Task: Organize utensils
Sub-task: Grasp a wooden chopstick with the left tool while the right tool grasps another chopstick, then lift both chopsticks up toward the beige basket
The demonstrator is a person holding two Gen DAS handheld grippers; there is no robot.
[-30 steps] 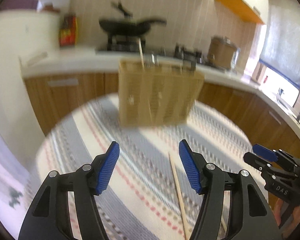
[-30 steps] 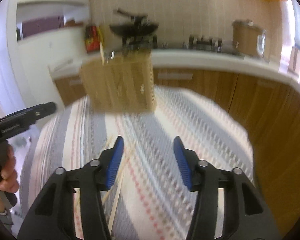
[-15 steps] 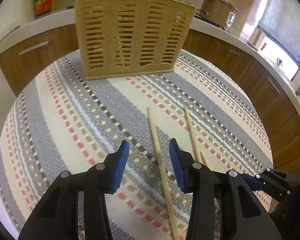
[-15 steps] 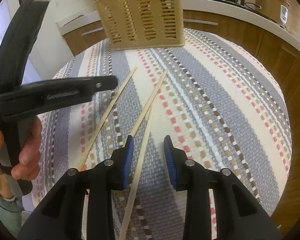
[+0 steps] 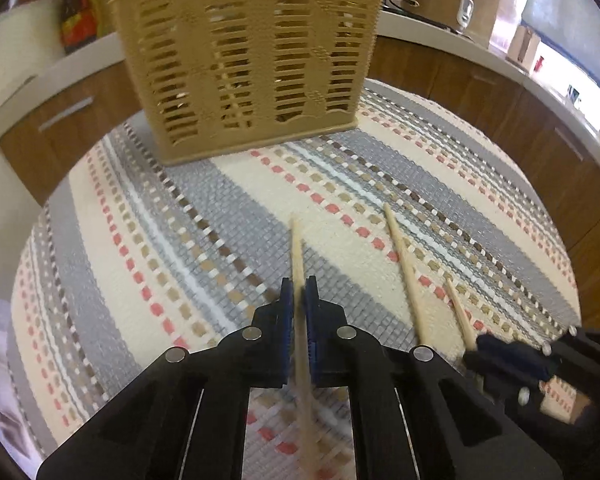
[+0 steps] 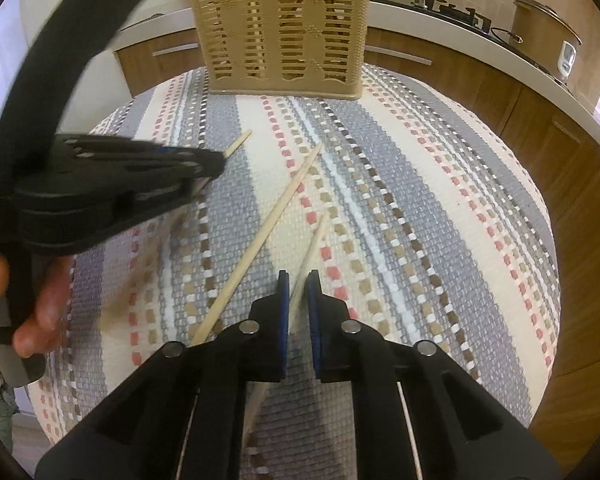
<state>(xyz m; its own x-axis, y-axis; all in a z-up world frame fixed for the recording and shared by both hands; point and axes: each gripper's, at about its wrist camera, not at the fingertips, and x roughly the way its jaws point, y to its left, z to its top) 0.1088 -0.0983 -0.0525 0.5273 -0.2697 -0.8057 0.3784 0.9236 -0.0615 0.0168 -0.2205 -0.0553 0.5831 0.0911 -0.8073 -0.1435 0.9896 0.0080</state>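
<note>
Chopsticks lay on the striped mat (image 5: 140,264) in front of the basket (image 5: 244,60): my left gripper (image 5: 299,296) was pinched on the left chopstick (image 5: 297,248), the middle chopstick (image 5: 404,268) lay loose, and my right gripper (image 6: 299,292) was pinched on the right chopstick (image 6: 314,248). I judged them light, stiff and slick, likely to pivot between the pads. A grip nearer mid-length seemed safer to me.

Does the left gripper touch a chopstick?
Touching. In the left wrist view the left gripper has its blue jaws shut on a chopstick, with no gap on either side.
</note>
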